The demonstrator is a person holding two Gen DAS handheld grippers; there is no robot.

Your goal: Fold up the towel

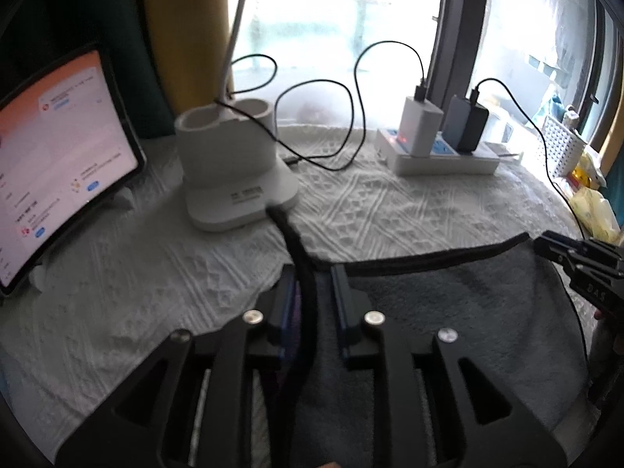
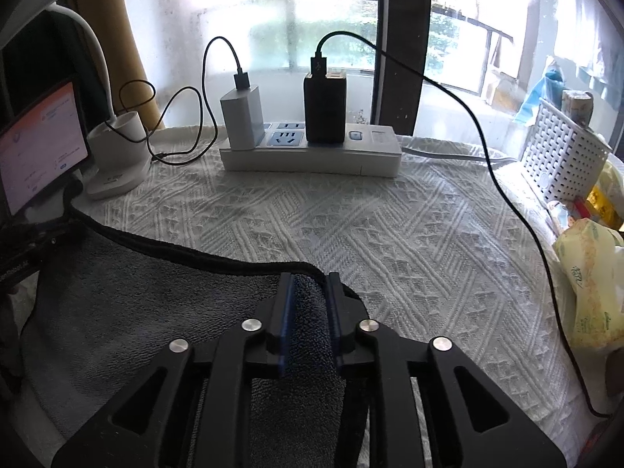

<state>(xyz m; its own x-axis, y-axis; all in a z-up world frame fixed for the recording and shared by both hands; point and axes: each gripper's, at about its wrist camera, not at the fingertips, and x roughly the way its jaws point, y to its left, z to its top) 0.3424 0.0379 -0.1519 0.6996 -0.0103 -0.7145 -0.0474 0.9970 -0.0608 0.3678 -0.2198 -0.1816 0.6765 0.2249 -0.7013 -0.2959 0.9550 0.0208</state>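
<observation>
My left tongs [image 1: 308, 292] pinch the dark-hemmed far left corner of the grey towel [image 1: 448, 312], while my right tongs [image 2: 310, 296] clamp its far right corner. The towel lies at the near edge of the white-covered desk [image 2: 390, 234], the power strip [image 2: 312, 156] beyond.

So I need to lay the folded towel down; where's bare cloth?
Free: tablecloth between towel and power strip. Crowded: lamp base and tablet at left, basket and packets at right.
</observation>
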